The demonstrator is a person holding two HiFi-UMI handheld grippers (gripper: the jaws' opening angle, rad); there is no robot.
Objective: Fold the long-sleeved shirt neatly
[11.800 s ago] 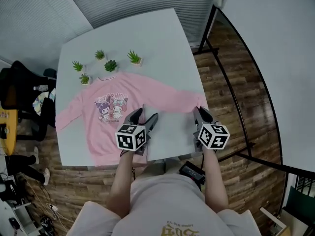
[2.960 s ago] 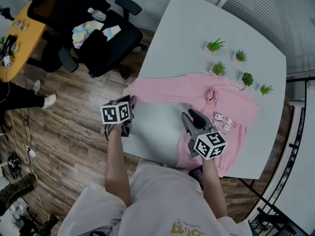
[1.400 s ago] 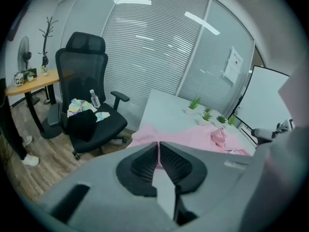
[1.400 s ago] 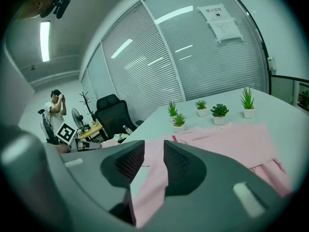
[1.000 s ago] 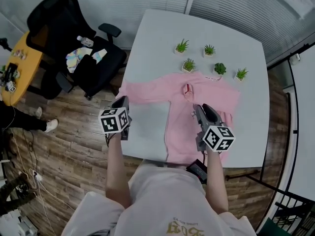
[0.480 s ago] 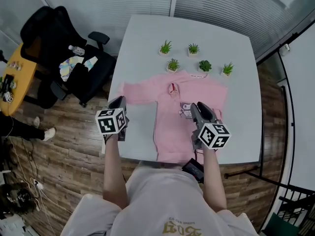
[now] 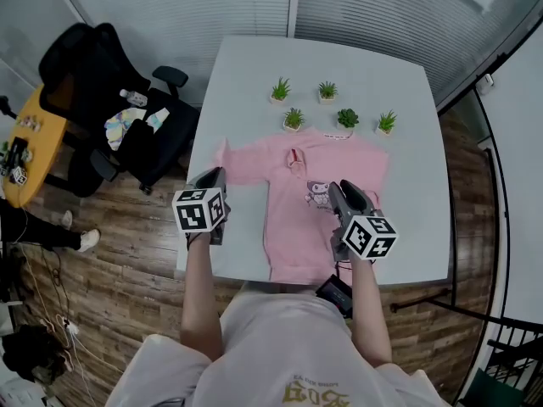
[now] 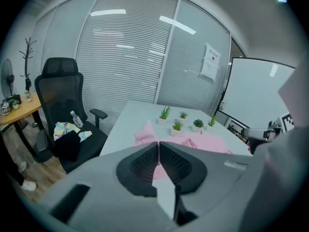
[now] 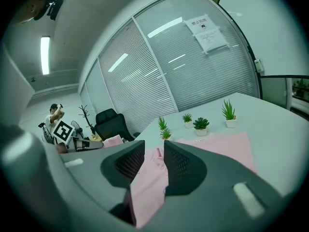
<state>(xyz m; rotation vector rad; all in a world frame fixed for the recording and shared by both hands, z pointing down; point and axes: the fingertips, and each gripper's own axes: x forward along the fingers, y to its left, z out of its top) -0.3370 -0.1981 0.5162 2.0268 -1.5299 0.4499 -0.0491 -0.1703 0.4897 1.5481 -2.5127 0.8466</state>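
A white desk [image 7: 407,100] is set in an office with slatted blinds and a wood floor, and a black chair [image 7: 85,66] stands at its 9 o'clock. A pink long-sleeved shirt [image 7: 297,219] is spread on the desk's 6 o'clock half, with five small potted plants [image 7: 293,119] at its 12 o'clock. The left tool [image 7: 215,178], at 9 o'clock of the shirt, is fully closed, apparently pinching the end of the sleeve [image 7: 242,153]. The right tool [image 7: 339,192], over the shirt's 3 o'clock side, is clamped partway on a fold of pink cloth.

potted plants [image 7: 293,119], black chair [image 7: 85,58], white table [image 7: 246,79]
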